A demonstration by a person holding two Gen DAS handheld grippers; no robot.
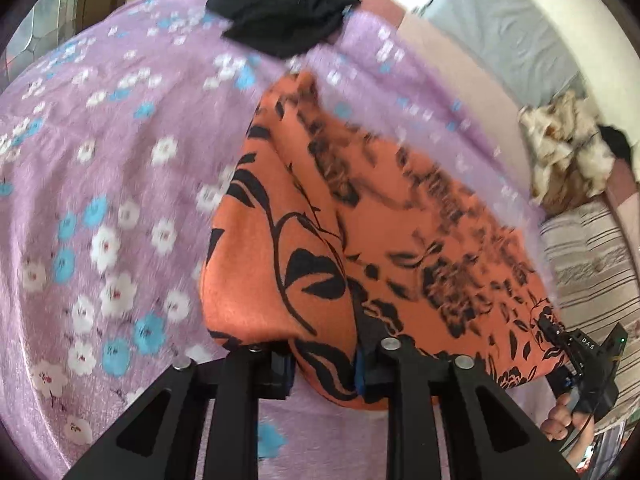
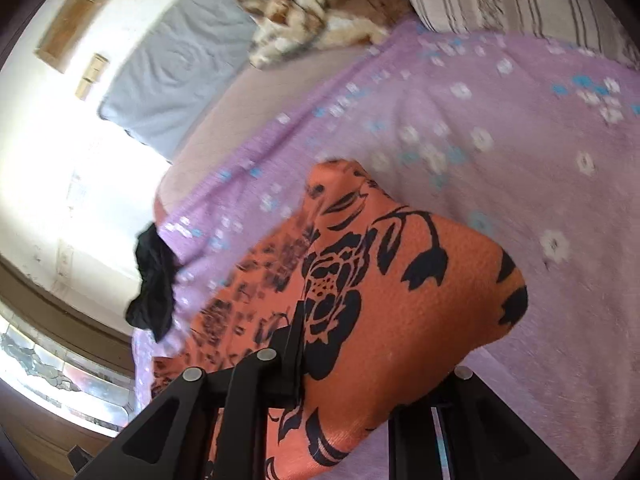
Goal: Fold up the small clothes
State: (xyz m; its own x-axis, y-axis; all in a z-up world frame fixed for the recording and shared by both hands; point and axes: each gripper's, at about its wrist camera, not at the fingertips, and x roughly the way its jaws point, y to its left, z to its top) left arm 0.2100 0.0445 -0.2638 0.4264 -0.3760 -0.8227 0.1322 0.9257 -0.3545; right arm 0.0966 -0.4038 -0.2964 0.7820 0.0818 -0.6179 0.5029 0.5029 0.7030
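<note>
Right now I am mid-fold: both tools have the orange garment with black flowers point(image 1: 360, 216) lifted off the lilac flowered bedspread point(image 1: 100, 168), so I judge this to be the carry-over of one edge.

On the left, my left tool point(image 1: 324, 368) is clenched on a bunched fold of the orange cloth, which drapes between its fingers and swells out above them. At the far edge of the bed lies a black garment point(image 1: 280, 12), crumpled and untouched, which I take to be waiting its turn.

On the right, my right tool point(image 2: 344, 392) grips the other end of the same cloth; the fabric wraps over its fingers and hangs just above the bedspread point(image 2: 500, 140). In the left wrist view that tool point(image 1: 560, 344) shows at the cloth's right corner, with a hand point(image 1: 564, 420) holding it.

Next, I think, both ends need to travel together and come down flat, keeping the edge taut so that no crease gets trapped.
</note>
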